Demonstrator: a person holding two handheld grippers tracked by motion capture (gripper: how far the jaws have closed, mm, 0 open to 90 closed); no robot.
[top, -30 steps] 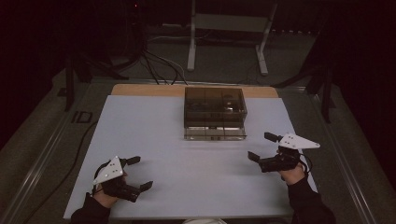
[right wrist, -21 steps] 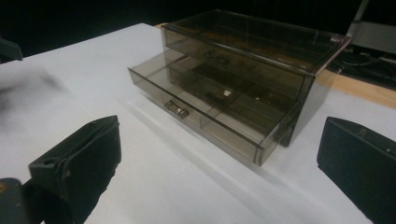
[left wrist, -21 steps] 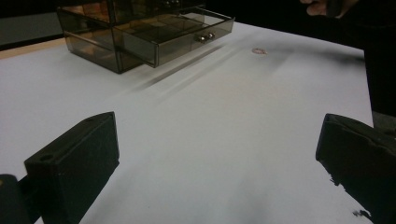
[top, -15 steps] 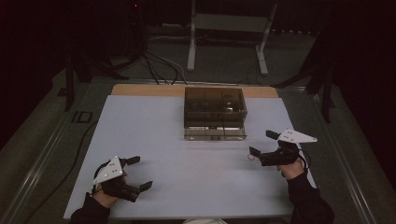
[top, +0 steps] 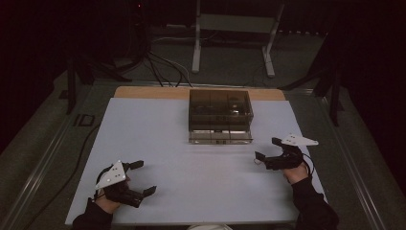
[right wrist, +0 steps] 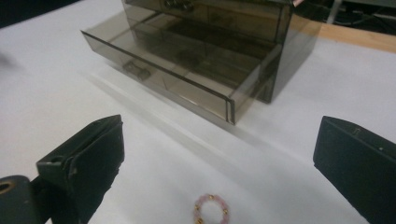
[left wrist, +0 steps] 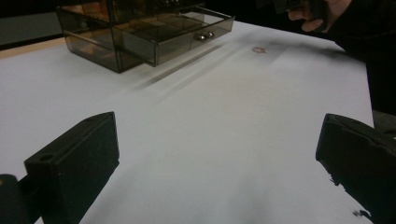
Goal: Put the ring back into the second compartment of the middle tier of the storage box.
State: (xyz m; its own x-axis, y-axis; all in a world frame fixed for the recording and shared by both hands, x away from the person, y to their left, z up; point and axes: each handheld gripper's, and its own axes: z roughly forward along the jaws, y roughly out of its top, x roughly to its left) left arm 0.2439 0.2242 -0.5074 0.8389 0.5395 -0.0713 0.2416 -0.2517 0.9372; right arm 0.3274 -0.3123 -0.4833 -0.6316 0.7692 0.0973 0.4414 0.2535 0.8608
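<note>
The right gripper (top: 264, 151) stands with its jaws spread wide and empty at the right of the high view. In the right gripper view those jaws frame a small pink beaded ring (right wrist: 211, 210) that lies flat on the white table (top: 143, 139), at the bottom centre of that frame, touching neither jaw. In the left gripper view the same ring is a faint pink circle in the upper right.

Beyond the ring, toward the upper middle of the right gripper view, sits a smoky clear drawer box (top: 220, 115), its bottom drawer (right wrist: 187, 79) pulled out toward the person and showing bare compartments.

The left gripper (top: 143, 178) rests low at the lower left of the high view, jaws likewise wide apart with nothing between them, well apart from both ring and box.

As a judgement: the drawer being open counts as done; the ring is not yet grasped, so picking it up, setting it in a compartment and closing the drawer all seem left to do.
</note>
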